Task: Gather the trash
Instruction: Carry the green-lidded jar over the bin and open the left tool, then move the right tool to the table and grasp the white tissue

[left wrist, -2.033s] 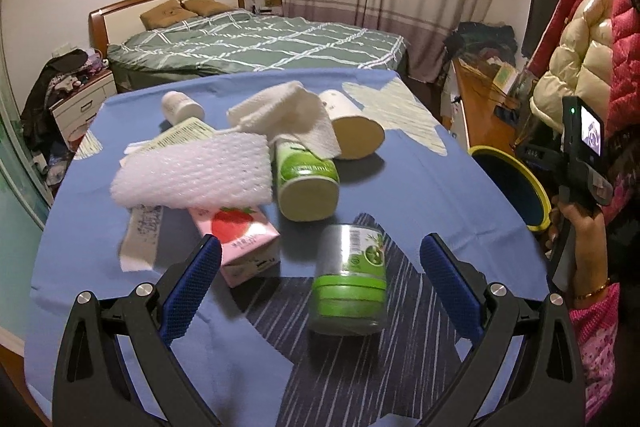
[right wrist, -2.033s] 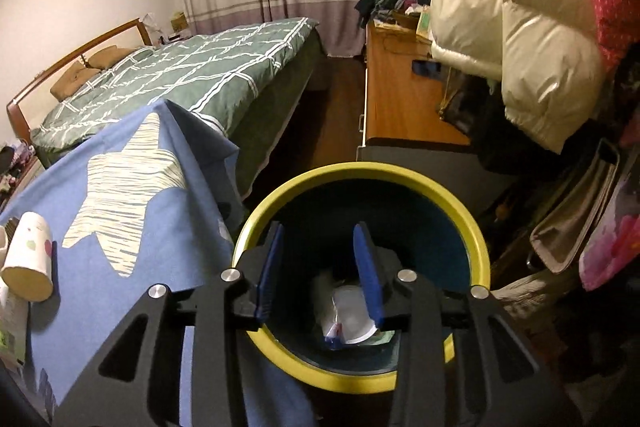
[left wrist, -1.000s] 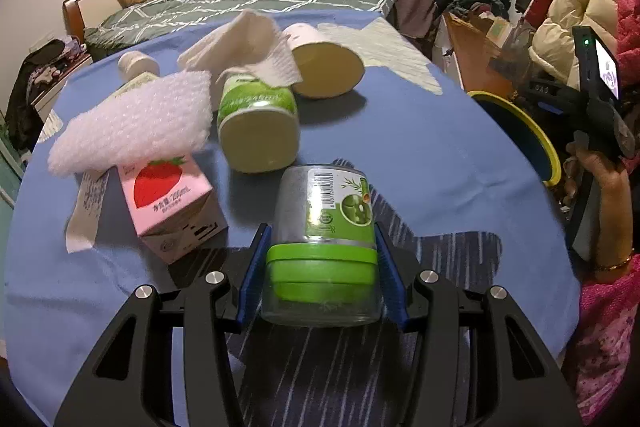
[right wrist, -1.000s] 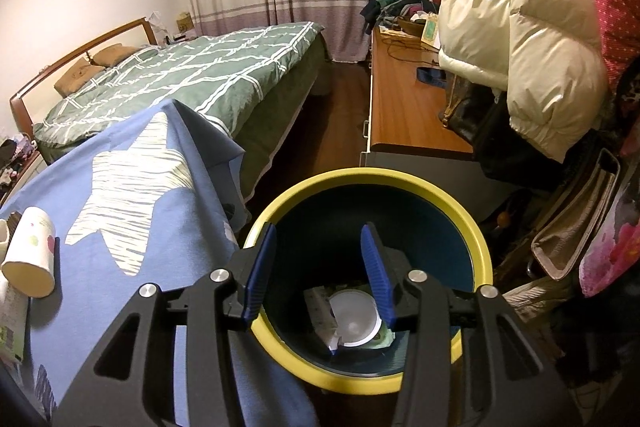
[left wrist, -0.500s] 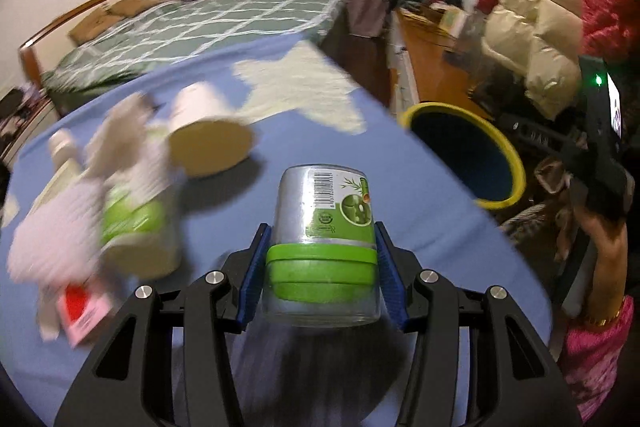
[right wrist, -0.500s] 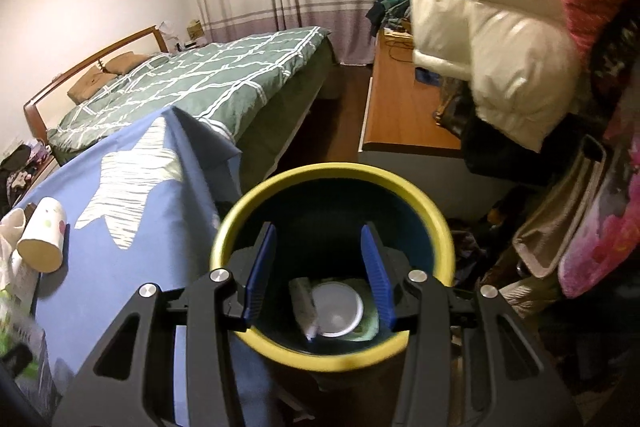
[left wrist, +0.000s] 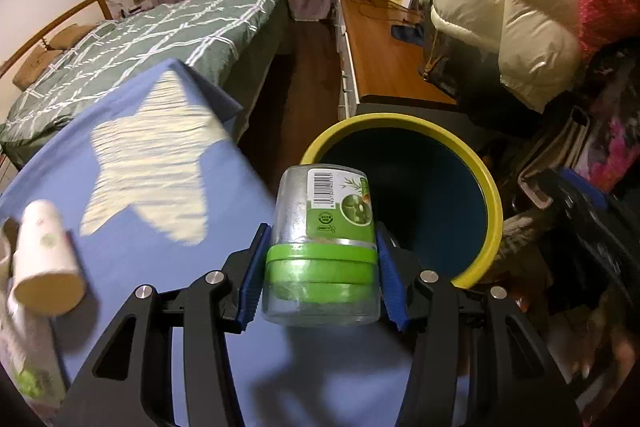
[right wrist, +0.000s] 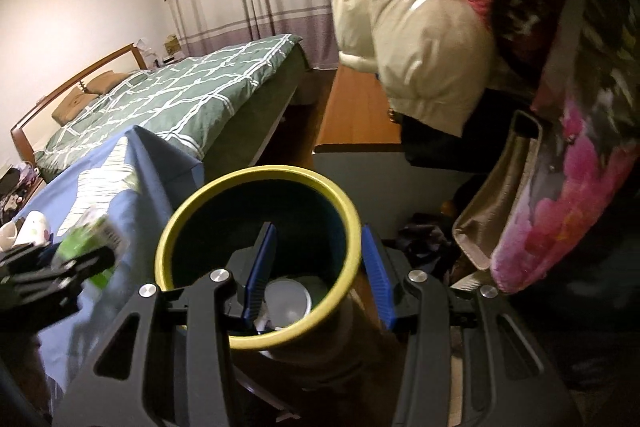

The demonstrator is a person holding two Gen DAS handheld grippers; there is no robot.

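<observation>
Clear plastic jar (left wrist: 322, 247), green lid and green label with barcode: upside down, lid end nearest the lens, centre of left wrist frame, clamped between blue pads. Bin (left wrist: 486, 187), yellow rim, dark blue inside: right of centre, upright, holding a round white lid (right wrist: 288, 301) and scraps.

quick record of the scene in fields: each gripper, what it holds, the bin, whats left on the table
left gripper: shut on the clear jar, pads at its green lid band
jar position: above the table edge beside the bin, not over its opening
right gripper: jaws straddle the near rim of the bin; whether they press on it cannot be told
bin: yellow rim, dark inside, on the floor beside the table
bin contents: a round white lid and other scraps
on the table: a paper cup on its side, blurred items at the left edge
</observation>
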